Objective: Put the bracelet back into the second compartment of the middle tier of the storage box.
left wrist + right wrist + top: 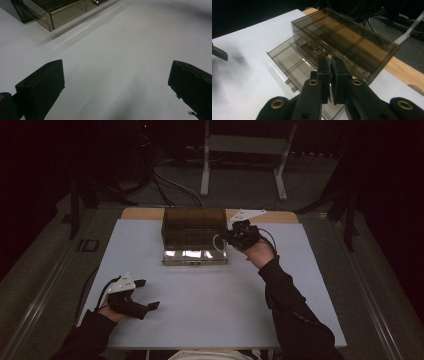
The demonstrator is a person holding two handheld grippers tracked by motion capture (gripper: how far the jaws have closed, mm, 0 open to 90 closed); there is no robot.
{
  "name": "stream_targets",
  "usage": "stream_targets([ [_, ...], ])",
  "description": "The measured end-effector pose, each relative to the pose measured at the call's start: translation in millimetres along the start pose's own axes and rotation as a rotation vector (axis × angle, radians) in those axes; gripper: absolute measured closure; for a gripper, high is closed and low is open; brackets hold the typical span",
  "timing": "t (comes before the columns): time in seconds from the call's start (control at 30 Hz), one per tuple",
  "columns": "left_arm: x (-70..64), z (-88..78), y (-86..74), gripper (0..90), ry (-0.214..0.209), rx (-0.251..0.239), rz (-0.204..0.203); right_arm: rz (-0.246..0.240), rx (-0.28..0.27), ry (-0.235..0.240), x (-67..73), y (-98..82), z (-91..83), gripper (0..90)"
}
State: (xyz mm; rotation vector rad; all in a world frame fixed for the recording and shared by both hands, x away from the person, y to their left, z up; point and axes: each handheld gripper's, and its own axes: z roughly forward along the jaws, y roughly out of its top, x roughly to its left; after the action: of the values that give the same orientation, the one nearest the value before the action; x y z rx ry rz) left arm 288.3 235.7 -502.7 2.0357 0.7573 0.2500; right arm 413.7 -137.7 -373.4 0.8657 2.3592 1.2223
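Smoky clear drawer box [194,227] stood at the far middle of the white table [210,295], its back edge near the wooden strip [142,213] along the table's far side. Its lower drawer [287,58] was pulled out toward the person. The right gripper [231,237] sat at the box's right front corner, just above the open drawer; in the right gripper view [331,62] its two black jaws were pressed flat together with nothing visible between them, their tips right over the drawer's inside edge, though whether they touched the plastic I could not tell. The left gripper [148,295] rested on the near left of the table, well apart from the box [50,12], its jaws spread wide and empty over bare tabletop [117,62].
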Motion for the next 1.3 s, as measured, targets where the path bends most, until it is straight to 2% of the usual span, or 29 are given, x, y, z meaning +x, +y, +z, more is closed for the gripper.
stream_targets([
  [0.97,0.2,-0.3,-0.2,2.0,-0.003,-0.001,0.0,-0.049,-0.009,0.093,27.0,28.6,35.4,86.4],
  [1.3,0.7,-1.5,0.3,2.0,-0.001,-0.007,0.0,-0.06,0.006,0.127,39.0,31.6,57.1,86.4],
])
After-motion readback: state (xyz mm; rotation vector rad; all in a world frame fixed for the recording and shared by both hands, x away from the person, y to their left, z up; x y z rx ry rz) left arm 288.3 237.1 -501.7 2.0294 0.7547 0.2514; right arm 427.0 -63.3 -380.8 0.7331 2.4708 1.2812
